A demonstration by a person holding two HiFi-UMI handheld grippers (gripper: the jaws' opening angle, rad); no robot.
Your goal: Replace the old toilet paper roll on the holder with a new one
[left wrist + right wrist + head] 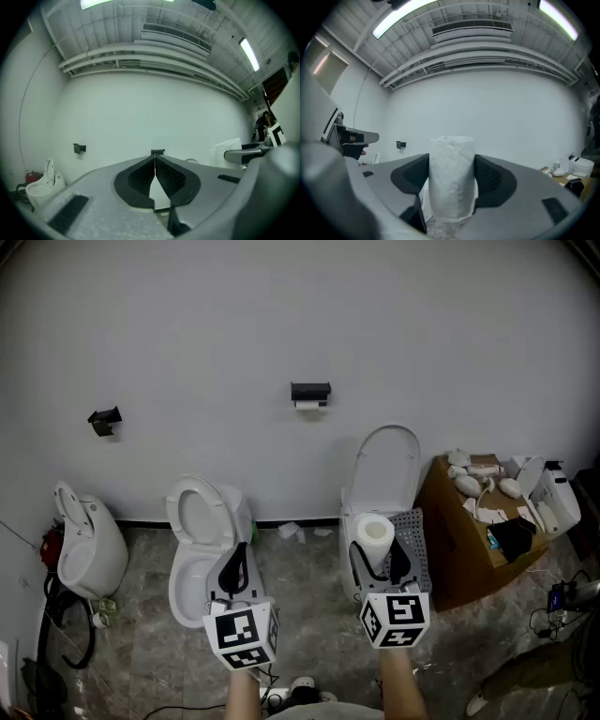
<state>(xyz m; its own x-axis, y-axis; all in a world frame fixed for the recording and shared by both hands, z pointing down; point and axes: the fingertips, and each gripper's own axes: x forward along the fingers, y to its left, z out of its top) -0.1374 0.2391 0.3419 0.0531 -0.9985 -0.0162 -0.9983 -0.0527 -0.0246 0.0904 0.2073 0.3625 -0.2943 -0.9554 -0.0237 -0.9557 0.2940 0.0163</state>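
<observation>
A black paper holder (310, 391) is fixed to the white wall, with a thin remnant of the old roll (307, 405) under it. My right gripper (380, 555) is shut on a new white toilet paper roll (375, 533), held upright between its pads. In the right gripper view the roll (451, 176) fills the gap between the jaws, and the holder (401, 144) shows small on the wall to the left. My left gripper (236, 561) is shut and holds nothing. In the left gripper view its jaws (154, 164) meet, with the holder (157, 152) straight ahead above them.
A second black holder (104, 420) hangs on the wall at far left. Three toilets stand along the wall: left (89, 549), middle (199, 531), and right with its lid up (386, 465). A cardboard box (459, 549) topped with clutter stands at the right.
</observation>
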